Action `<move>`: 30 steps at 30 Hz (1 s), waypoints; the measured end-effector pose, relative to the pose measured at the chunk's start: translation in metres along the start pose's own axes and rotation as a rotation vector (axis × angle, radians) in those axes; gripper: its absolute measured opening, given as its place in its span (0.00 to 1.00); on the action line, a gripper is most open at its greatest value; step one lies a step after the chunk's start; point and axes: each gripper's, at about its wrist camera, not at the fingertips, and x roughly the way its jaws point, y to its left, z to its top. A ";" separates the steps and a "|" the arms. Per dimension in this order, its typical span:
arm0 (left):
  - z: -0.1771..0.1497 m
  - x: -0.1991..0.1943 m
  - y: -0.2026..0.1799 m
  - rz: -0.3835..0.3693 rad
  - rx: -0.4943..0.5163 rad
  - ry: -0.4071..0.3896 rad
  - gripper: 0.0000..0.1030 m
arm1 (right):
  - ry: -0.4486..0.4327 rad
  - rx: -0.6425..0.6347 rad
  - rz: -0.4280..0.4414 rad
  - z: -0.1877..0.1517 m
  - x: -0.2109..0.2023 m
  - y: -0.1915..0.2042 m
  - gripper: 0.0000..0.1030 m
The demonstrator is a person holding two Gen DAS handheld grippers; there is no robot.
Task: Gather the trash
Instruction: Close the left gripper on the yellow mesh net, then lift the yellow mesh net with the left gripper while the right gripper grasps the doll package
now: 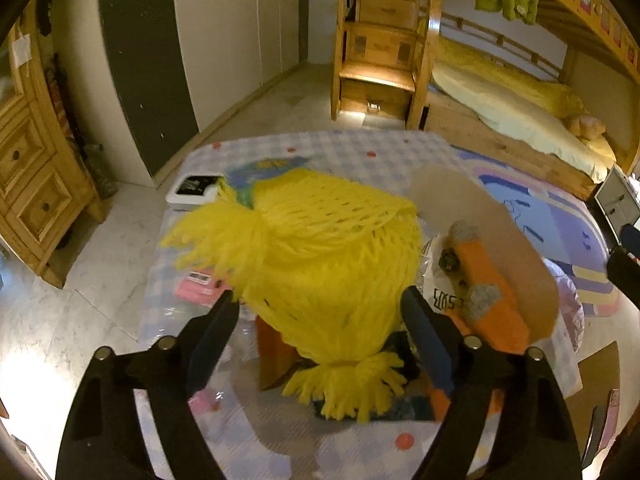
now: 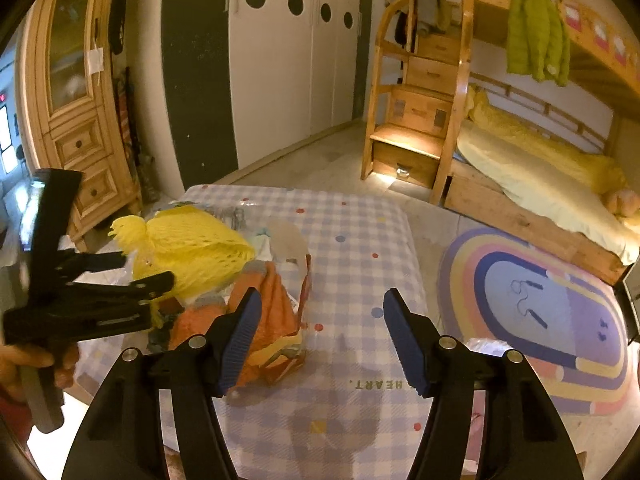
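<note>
Yellow foam net [image 1: 320, 264], a mesh fruit sleeve with frayed tufts at both ends, fills the middle of the left wrist view, lying between the spread fingers of the left gripper [image 1: 320, 312]. Whether the pads actually touch it I cannot tell. Its long axis runs from the upper left of the frame down toward the lower centre, roughly along the fingers. Beneath it sits a heap of orange cloth [image 1: 492, 288] and plastic bag [image 1: 440, 292] on the checked table [image 1: 360, 152]. The right gripper [image 2: 322, 340] hangs wide and empty over bare tablecloth, with the net up and left of it, so the left is much nearer.
</note>
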 end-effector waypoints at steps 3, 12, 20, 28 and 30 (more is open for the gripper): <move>-0.003 0.010 0.000 -0.025 -0.008 0.026 0.50 | 0.010 0.005 0.010 -0.002 -0.001 -0.002 0.61; -0.002 -0.007 -0.006 -0.076 0.051 -0.050 0.11 | 0.020 0.033 0.025 -0.011 -0.010 -0.005 0.63; 0.007 -0.084 -0.004 -0.035 0.084 -0.253 0.11 | -0.019 0.045 0.022 -0.009 -0.031 -0.010 0.72; -0.030 -0.131 0.038 0.150 0.049 -0.308 0.11 | -0.020 0.025 0.078 -0.012 -0.042 0.016 0.65; -0.044 -0.135 0.053 0.198 0.038 -0.303 0.11 | -0.018 0.006 0.102 -0.013 -0.041 0.030 0.53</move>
